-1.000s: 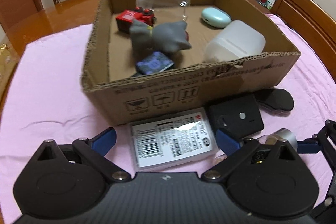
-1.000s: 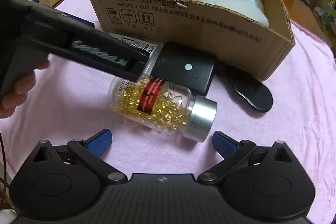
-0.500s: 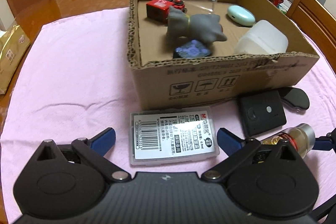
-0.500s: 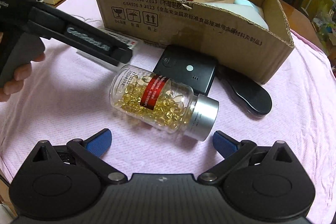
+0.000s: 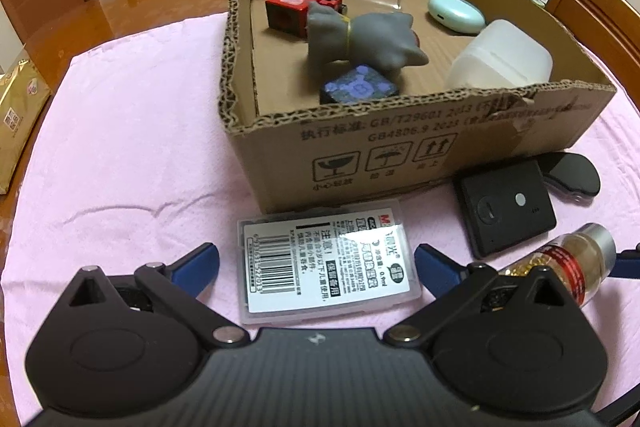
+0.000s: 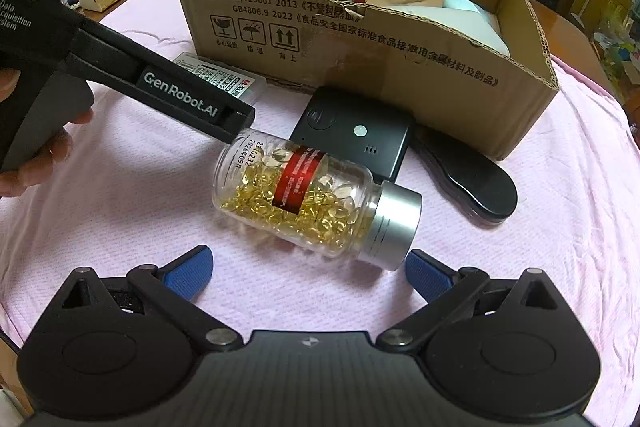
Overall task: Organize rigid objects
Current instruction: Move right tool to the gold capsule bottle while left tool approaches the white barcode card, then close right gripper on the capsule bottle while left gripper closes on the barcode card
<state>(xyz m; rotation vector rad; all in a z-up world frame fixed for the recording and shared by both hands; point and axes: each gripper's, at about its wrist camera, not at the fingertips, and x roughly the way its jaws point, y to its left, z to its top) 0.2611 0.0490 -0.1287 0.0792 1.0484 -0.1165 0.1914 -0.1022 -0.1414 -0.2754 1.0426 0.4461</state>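
Left wrist: left gripper [image 5: 316, 259] wide around plastic case [image 5: 328, 263]; right gripper [image 6: 308, 267] wide.

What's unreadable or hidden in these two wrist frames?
- Flat clear case, right wrist view: mostly hidden by the left gripper.
- Capsule bottle, left wrist view: base hidden behind the left gripper's own body.
- White plastic container, right wrist view: largely behind the cardboard box front wall.
- Small dark printed block, left wrist view: lower part cut off by the box wall.

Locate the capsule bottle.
In the right wrist view the capsule bottle lies on its side on the pink cloth, just before the black box.
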